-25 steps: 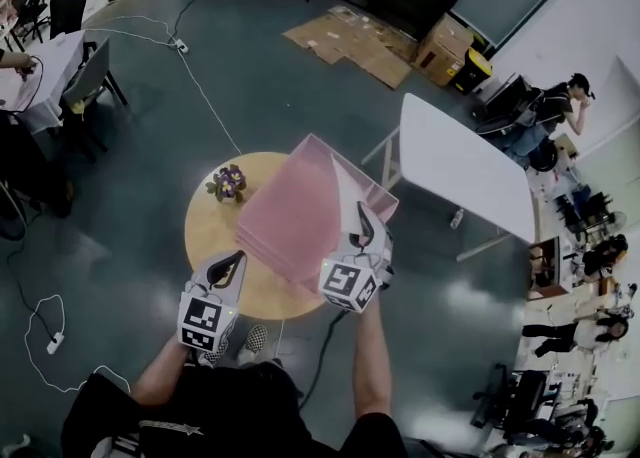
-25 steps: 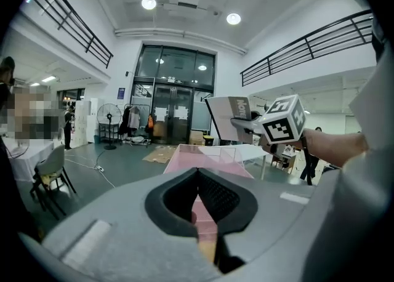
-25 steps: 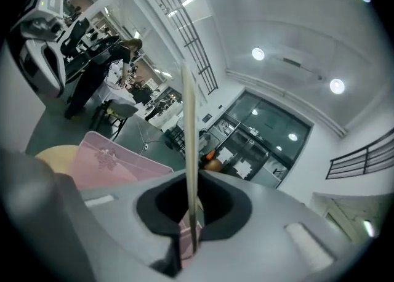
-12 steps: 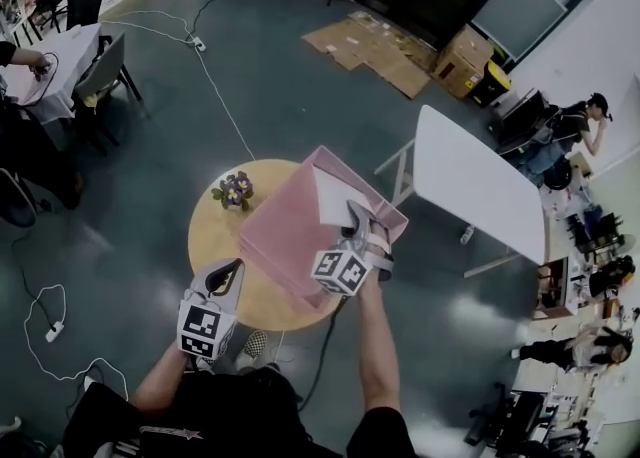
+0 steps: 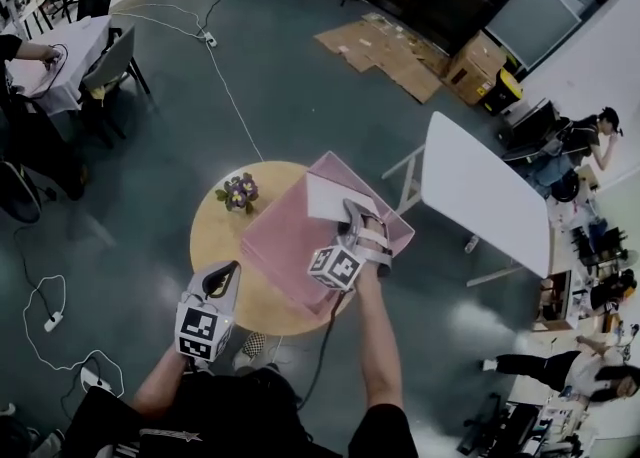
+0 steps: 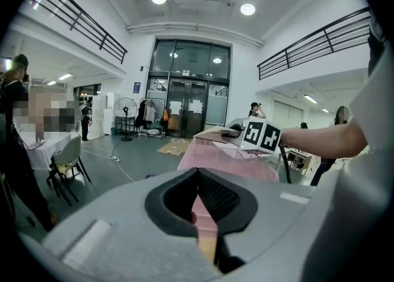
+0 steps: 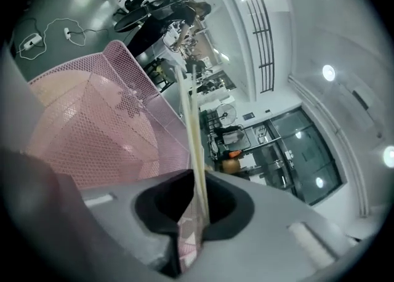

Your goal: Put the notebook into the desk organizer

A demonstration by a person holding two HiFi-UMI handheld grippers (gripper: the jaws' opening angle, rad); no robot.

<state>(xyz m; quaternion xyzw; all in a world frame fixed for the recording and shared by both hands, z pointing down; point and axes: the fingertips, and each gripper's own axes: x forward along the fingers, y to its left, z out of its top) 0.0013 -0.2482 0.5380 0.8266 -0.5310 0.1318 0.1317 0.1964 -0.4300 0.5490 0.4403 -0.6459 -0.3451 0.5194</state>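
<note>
A pink mesh desk organizer (image 5: pixel 285 241) stands on a round wooden table (image 5: pixel 212 238). My right gripper (image 5: pixel 352 214) reaches over its far right corner and holds a thin white notebook (image 5: pixel 325 196) at the organizer's top rim. In the right gripper view the notebook (image 7: pixel 192 120) runs edge-on between the pads, with the pink mesh (image 7: pixel 92 120) to its left; the jaws are opening slightly around it. My left gripper (image 5: pixel 222 278) hovers at the table's near edge, shut with nothing in it. From the left gripper view the organizer (image 6: pixel 228 157) and the notebook (image 6: pixel 212 133) show ahead.
A small pot of purple flowers (image 5: pixel 238 191) sits on the table left of the organizer. A white folding table (image 5: pixel 480 186) stands to the right. Flattened cardboard (image 5: pixel 390 46) and cables lie on the grey floor beyond. A chair (image 5: pixel 120 56) stands far left.
My right gripper has carried the notebook forward from the organizer's near right side to its far corner. The left gripper has barely shifted.
</note>
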